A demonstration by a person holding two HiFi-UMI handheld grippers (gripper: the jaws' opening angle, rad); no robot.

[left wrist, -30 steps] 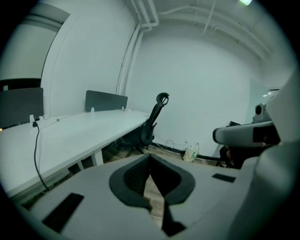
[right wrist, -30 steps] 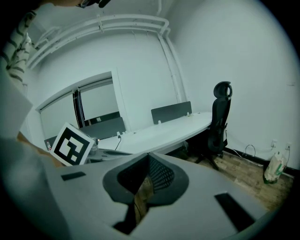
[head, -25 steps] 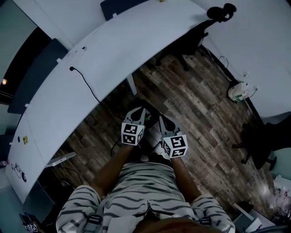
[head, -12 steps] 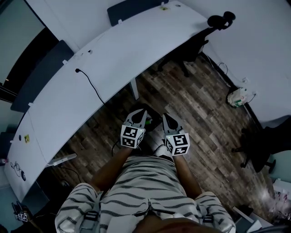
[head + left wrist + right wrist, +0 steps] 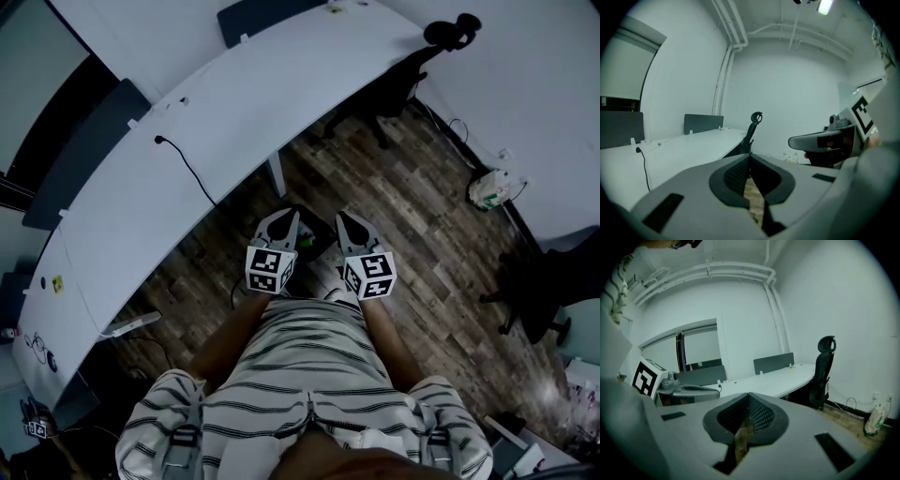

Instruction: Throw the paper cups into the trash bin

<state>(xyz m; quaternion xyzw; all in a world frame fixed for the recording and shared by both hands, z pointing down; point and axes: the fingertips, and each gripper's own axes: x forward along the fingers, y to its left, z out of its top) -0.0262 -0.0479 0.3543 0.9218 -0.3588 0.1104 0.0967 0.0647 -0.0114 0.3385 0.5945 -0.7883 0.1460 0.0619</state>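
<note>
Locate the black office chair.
In the head view the chair stands at top right, at the far end of the white desk; the right gripper view shows it right of centre.

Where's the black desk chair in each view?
Head view: top right, chair at the desk's far end.
Left gripper view: centre of the picture, chair at the desk's right end.
Right gripper view: right of centre, chair at the desk's right end.
Shared landmark: the long white desk, next to the chair in all three.
</note>
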